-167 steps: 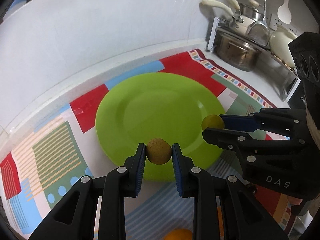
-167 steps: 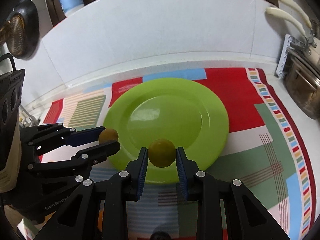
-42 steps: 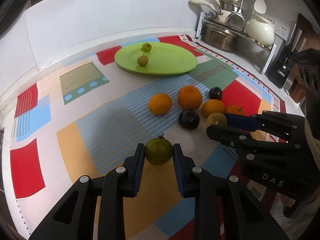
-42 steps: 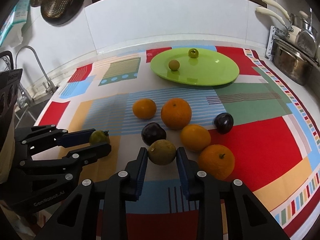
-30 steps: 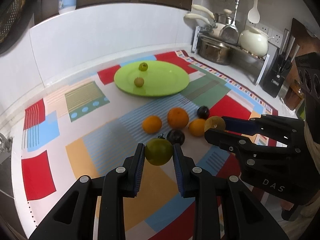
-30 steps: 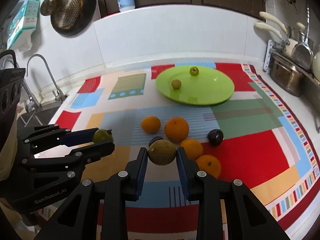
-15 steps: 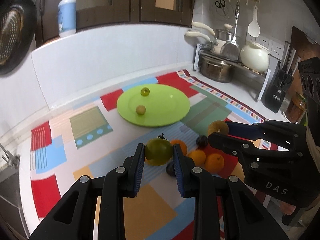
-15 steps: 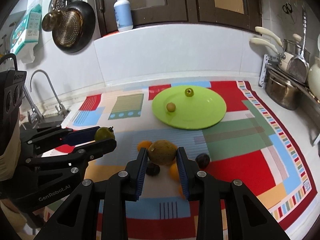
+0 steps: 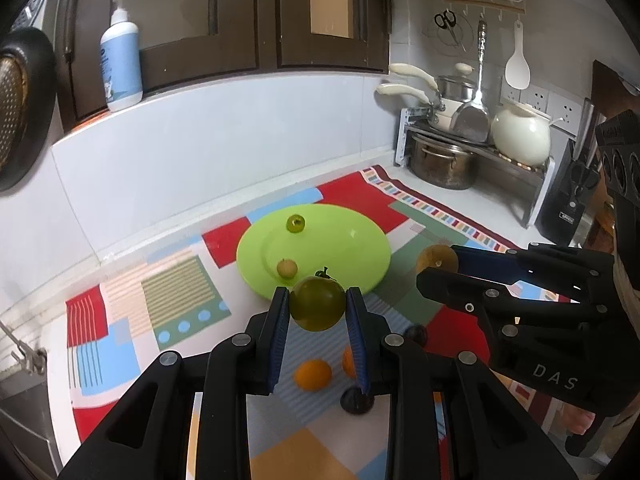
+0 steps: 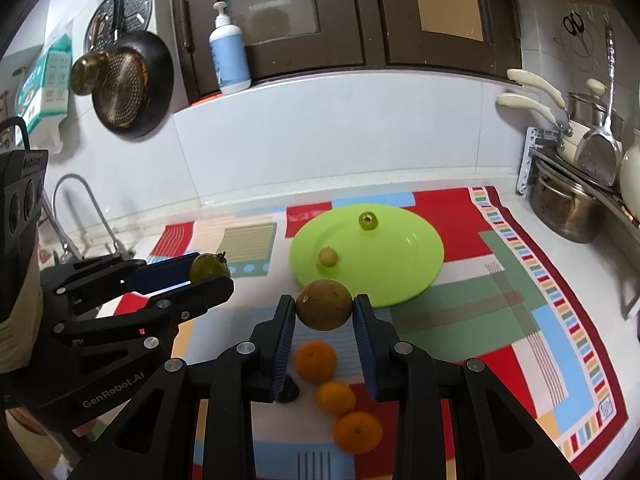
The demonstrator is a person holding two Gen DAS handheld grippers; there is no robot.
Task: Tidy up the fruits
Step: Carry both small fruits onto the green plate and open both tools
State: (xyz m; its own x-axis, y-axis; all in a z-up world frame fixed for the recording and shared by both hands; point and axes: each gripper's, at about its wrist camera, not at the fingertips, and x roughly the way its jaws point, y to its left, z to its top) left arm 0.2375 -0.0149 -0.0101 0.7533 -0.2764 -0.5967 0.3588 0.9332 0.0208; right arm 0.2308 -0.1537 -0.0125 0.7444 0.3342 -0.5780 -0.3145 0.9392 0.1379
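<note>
On the patchwork mat [image 10: 500, 312], green plate [image 10: 400, 272].

White counter [image 10: 460, 176] carries a patchwork mat [image 10: 500, 320]. On the mat: green plate [image 10: 400, 264] at frame center, three oranges [image 10: 315, 361] and a dark plum [image 9: 357, 400] at lower center. Right edge: dish rack [image 9: 480, 160] with a steel pot [image 9: 442, 166] beneath it, and a knife block [image 9: 568, 196].

The left gripper [image 9: 317, 309] squeezes a green fruit [image 9: 317, 308] — two small fruits sit on the green plate [image 9: 352, 248] near the counter's back edge.
</note>
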